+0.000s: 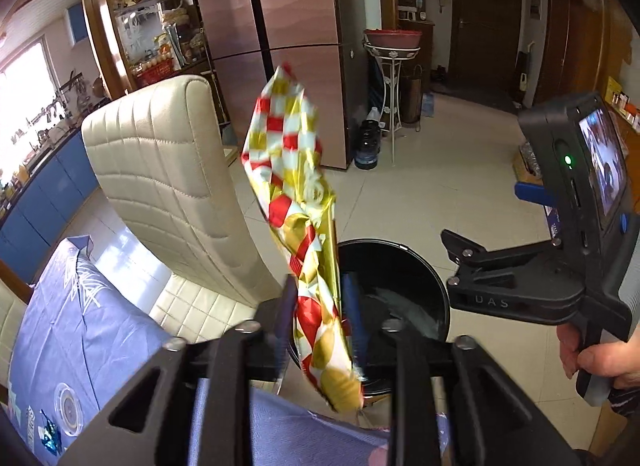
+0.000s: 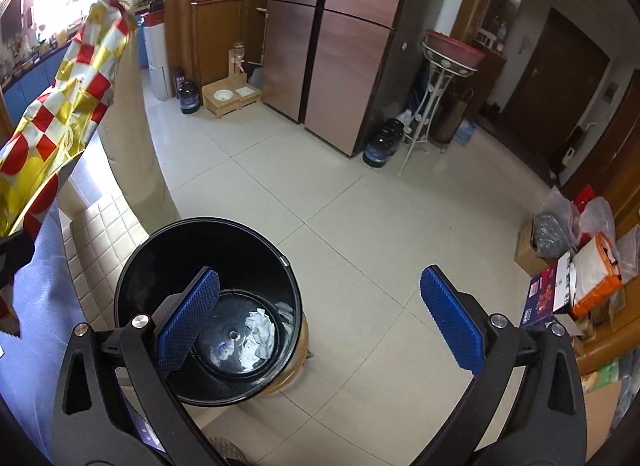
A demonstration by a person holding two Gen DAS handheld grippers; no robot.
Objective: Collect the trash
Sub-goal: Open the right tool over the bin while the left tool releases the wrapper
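Wrapper [image 1: 288,137]: red, gold and white checks, crumpled; standing upright between the fingers of the left gripper [image 1: 318,286], beside the bin's near rim, above the table edge.
Left gripper: jaws partly apart with the wrapper between them; cannot tell whether the pads press on it.
Right gripper [image 2: 319,282]: spread wide, nothing between the blue pads; held over the bin, gripped by a hand [image 1: 592,358].
Tablecloth [image 1: 92,326]: blue, printed, directly below the left gripper.
Bin [image 2: 160,250]: black, round, open-topped, on the floor just beside the table.
Bin contents: crumpled white paper [image 2: 262,330] lying at the bottom.
Chair [image 1: 160,169]: cream, quilted, beside the bin and table.
Fridge [image 1: 296,5]: copper-toned doors, against the far wall.
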